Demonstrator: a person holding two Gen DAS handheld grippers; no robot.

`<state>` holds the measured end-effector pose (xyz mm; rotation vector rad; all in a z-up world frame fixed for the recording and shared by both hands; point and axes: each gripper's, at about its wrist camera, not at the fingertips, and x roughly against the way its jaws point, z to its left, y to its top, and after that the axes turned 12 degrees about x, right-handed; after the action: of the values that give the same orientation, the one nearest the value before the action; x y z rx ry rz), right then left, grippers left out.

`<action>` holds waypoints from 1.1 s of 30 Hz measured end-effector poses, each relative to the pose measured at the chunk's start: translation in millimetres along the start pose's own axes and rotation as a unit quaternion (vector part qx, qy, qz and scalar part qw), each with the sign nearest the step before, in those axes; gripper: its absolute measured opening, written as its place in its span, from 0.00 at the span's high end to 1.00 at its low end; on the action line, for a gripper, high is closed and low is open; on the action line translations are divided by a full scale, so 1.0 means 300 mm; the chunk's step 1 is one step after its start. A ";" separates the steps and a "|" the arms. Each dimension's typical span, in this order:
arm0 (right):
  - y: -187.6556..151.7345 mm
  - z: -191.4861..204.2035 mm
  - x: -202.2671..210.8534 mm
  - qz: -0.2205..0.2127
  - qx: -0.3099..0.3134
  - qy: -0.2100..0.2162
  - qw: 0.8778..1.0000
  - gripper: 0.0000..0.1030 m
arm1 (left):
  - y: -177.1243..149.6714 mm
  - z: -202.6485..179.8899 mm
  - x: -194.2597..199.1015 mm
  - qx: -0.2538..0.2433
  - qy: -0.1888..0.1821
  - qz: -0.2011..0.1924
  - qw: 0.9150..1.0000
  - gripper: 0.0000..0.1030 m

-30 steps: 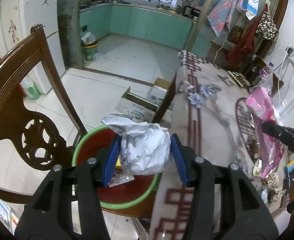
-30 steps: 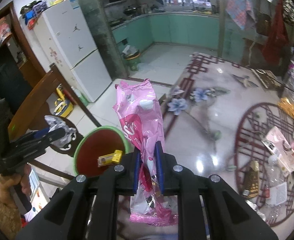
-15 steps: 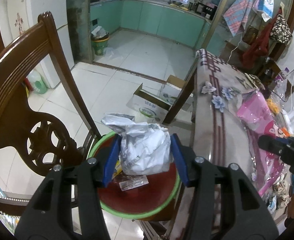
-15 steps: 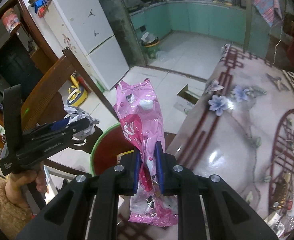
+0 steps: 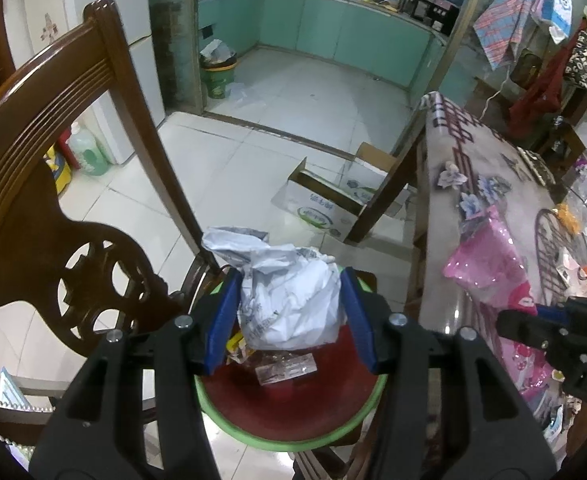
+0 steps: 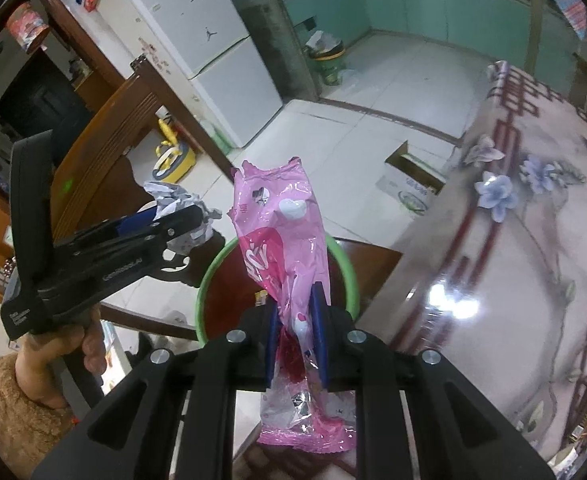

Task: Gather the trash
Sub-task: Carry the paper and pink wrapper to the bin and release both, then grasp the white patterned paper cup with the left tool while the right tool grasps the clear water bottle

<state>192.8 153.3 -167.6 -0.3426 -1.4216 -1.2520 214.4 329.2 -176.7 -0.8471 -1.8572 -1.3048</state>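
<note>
Both grippers have been coming down toward the green-rimmed basin (image 5: 293, 412) sitting on the chair (image 5: 65, 184) seat beside the table (image 6: 493, 260) edge, so the drop is close. The left gripper (image 5: 289, 312) is clamping the crumpled white bag (image 5: 289, 300) right above the basin. The right gripper (image 6: 296, 336) is opening its jaws, with the pink wrapper (image 6: 281, 248) between them, over the basin's near rim. The chair back is crowding the left side; the table edge is hemming the right.
</note>
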 end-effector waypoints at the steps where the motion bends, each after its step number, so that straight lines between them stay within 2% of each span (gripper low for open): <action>1: 0.005 0.004 -0.006 0.001 0.001 0.002 1.000 0.70 | -0.001 0.009 -0.002 0.005 0.002 0.001 1.000 0.52; 3: 0.010 0.006 -0.011 -0.003 -0.002 0.006 1.000 0.68 | -0.004 0.022 -0.003 0.011 0.004 0.003 1.000 0.52; 9: 0.019 0.016 0.003 -0.009 0.007 0.009 1.000 0.68 | -0.013 0.026 0.003 0.010 0.007 0.003 1.000 0.51; 12: 0.009 0.011 0.025 -0.016 0.003 0.006 1.000 0.56 | -0.014 0.024 0.006 0.014 0.010 0.002 1.000 0.41; 21: -0.053 -0.030 0.158 -0.046 -0.012 -0.019 0.999 0.54 | -0.042 0.020 0.060 0.024 0.002 -0.008 1.000 0.30; 29: -0.126 -0.075 0.253 -0.062 -0.033 -0.035 0.997 0.53 | -0.080 -0.036 0.128 0.016 -0.005 -0.025 1.000 0.29; 31: -0.148 -0.079 0.272 -0.065 -0.035 -0.037 0.997 0.47 | -0.096 -0.058 0.139 0.009 -0.005 -0.026 1.000 0.29; 33: -0.172 -0.079 0.290 -0.067 -0.035 -0.039 0.996 0.46 | -0.115 -0.079 0.148 0.004 -0.004 -0.026 1.000 0.29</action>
<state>138.4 76.2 -123.9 -0.3524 -1.4878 -1.4131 166.1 302.2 -150.9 -0.8068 -1.9010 -1.3263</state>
